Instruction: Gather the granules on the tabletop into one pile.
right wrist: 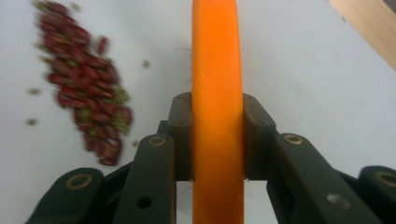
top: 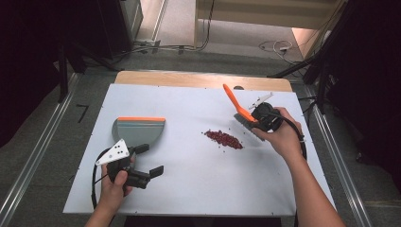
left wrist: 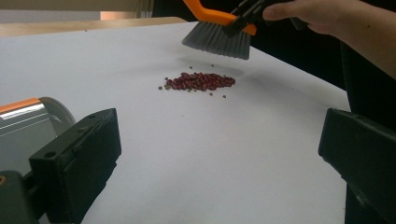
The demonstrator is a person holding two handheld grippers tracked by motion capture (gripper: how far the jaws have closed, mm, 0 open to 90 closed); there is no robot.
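Orange is the handle of the brush (top: 239,109), and the right gripper (top: 257,116) is clamped tight on it. In the right gripper view the two black jaws press on both sides of the orange bar (right wrist: 217,112), with no gap left. The brush sits near the right edge of the tabletop (top: 198,189), toward the far side. Its orange handle sticks up and away toward the far edge. Its grey bristles (left wrist: 217,41) point down and hang just above the white top, a little beyond the beans.

The beans (top: 223,139) lie in a small heap close to the middle of the tabletop, a bit toward the right edge. They are just beside the brush, on the side nearer the person, and not touching it. They are dark red, with a few greenish bits mixed in. Some tiny bits lie loose around the heap.

The left gripper (top: 149,160) is near the front left corner. Its jaws stand wide apart and hold nothing. A grey dustpan (top: 138,131) with an orange strip along its far edge lies flat just beyond it, near the left edge. The dustpan is well apart from the beans.
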